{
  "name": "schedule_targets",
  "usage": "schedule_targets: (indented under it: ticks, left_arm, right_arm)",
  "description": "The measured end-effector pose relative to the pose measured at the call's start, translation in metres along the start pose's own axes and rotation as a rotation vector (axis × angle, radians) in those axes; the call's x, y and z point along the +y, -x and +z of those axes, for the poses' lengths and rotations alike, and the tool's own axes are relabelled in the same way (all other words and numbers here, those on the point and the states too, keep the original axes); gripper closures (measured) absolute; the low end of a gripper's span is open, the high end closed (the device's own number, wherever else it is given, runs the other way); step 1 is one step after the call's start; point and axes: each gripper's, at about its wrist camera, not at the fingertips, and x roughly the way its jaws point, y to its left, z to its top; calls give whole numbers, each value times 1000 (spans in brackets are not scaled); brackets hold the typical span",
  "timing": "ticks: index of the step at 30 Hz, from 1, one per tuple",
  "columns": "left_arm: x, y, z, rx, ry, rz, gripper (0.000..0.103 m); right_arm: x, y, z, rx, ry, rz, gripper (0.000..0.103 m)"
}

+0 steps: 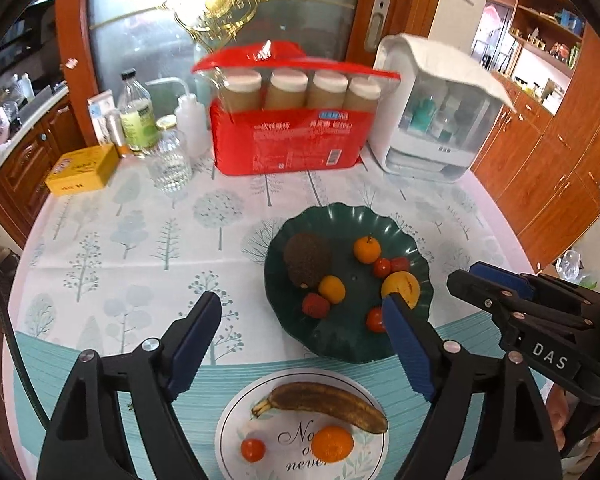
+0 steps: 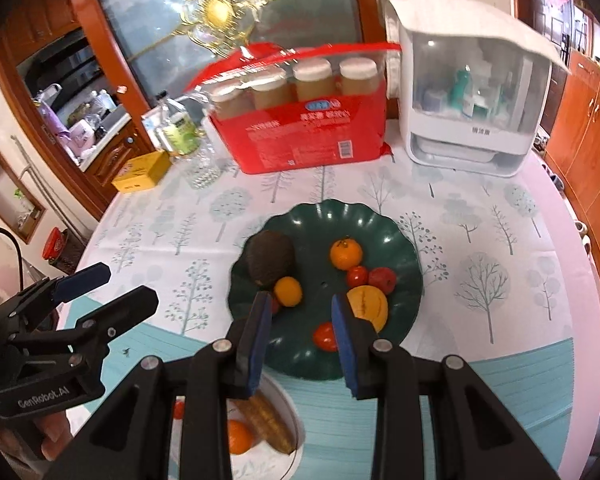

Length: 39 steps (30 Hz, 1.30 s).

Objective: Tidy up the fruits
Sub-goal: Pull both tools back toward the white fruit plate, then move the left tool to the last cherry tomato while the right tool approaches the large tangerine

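scalloped green plate point(image 1: 340, 344) | bumpy dark avocado point(image 1: 307, 259) | spotted brown banana point(image 1: 324, 404)

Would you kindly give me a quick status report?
Left gripper open, empty. Right gripper nearly shut, empty. Banana on white plate; green plate holds fruit. Nothing blocking.

Both wrist views downward, sharing green plate point(image 1: 342, 344).

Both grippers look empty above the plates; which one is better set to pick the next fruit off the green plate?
Probably left: the left gripper stands wide open, while the right gripper is nearly shut and must open first. Both hang near the green plate.
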Motion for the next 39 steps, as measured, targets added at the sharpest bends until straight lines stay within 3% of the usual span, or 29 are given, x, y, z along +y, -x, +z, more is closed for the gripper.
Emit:
schedule_targets:
  ticks: [7,19,31,39]
  left_arm:
    - [8,44,-17,-47,12,-1,19]
    - [23,93,-55,-124,18,26,13]
    - [44,73,-103,-83,47,71,13]
    - [64,27,-147,30,76,89,13]
  right_arm:
    - [24,36,-18,-51,40,42,62]
    - [67,59,-53,-72,122,104,60]
    - [76,37,-101,-26,121,96,60]
    - [68,-6,-143,90,106,61,60]
